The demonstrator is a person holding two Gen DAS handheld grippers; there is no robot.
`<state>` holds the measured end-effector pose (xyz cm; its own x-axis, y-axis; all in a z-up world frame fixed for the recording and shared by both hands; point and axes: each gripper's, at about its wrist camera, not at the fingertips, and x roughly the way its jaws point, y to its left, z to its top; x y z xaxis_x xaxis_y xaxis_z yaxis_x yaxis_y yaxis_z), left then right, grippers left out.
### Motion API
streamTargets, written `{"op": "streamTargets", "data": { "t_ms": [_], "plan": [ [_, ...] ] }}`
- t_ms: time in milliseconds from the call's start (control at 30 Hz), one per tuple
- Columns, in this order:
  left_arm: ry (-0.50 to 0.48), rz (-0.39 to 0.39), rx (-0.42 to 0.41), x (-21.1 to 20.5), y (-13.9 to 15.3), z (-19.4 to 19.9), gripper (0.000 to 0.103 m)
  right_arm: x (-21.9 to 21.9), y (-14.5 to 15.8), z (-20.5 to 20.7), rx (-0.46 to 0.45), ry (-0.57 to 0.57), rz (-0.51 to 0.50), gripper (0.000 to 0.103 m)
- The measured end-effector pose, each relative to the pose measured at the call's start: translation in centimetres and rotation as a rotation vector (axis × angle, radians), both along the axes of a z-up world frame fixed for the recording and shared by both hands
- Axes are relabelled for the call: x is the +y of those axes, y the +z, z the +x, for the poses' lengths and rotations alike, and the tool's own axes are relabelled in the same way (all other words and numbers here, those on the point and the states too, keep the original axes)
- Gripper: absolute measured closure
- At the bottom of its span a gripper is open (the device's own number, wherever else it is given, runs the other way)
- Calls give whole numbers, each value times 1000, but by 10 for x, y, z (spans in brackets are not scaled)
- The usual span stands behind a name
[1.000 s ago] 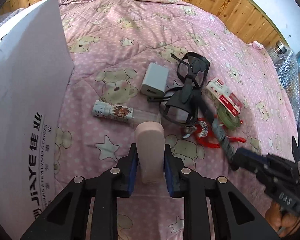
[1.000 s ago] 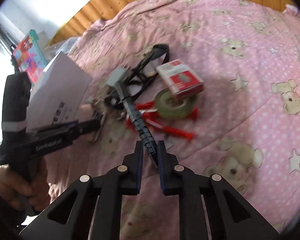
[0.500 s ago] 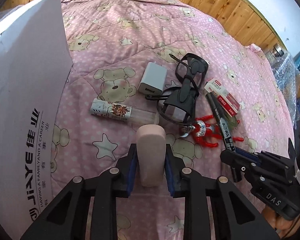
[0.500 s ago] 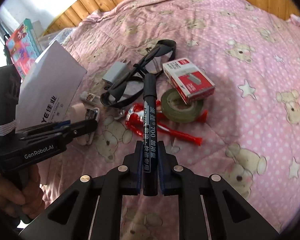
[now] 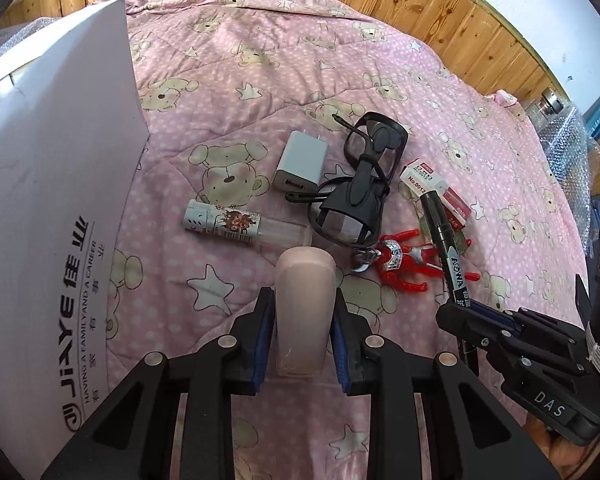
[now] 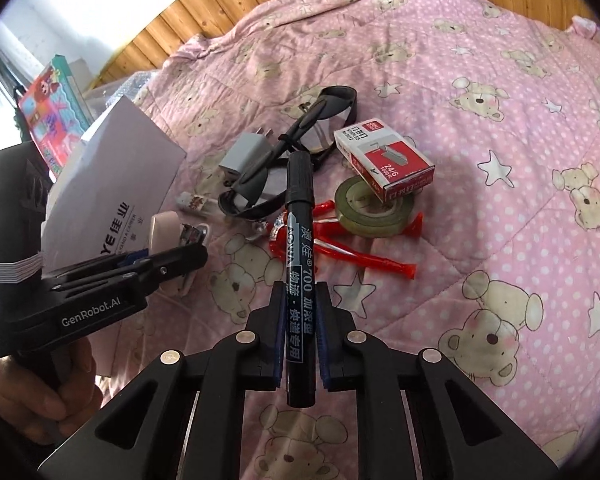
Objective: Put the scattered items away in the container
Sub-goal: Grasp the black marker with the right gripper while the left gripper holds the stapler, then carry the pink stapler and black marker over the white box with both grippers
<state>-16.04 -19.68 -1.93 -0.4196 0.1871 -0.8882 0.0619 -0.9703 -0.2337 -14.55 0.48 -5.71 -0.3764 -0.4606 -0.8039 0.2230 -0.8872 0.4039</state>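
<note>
The left gripper (image 5: 304,332) is clenching a pale pink case (image 5: 305,300) between its blue padded fingers (image 5: 262,344). The case is smooth, with a rounded top, and it is standing upright so that the flat sides are meeting the pads. The right gripper (image 6: 298,332) is grasping a black marker (image 6: 298,264) by the middle of its barrel; the marker is round and slippery, so a grip in the middle is probably keeping it from tipping. Both things are being held above the bed, I think for carrying to the white cardboard box (image 5: 52,208), which is standing at the left on the quilt (image 5: 260,80).

Other items are lying close together on the soft, padded pink quilt: a white charger (image 5: 300,160), black glasses (image 5: 360,184) with thin folded arms, a small printed tube (image 5: 228,224), a red plastic figure (image 5: 404,264), a staple box (image 6: 384,160) of card resting on a roll of green tape (image 6: 376,208).
</note>
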Motion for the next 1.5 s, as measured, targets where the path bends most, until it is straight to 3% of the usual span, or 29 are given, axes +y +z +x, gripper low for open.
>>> {"op": "streamTargets", "data": {
  "t_ms": [667,1500],
  "plan": [
    [-3,-6,115,10,67,48,75,-22,45,50,79,29,-56,89],
    [17,38,243,-2,119,109,75,-50,83,98,145,69,-60,89]
  ]
}}
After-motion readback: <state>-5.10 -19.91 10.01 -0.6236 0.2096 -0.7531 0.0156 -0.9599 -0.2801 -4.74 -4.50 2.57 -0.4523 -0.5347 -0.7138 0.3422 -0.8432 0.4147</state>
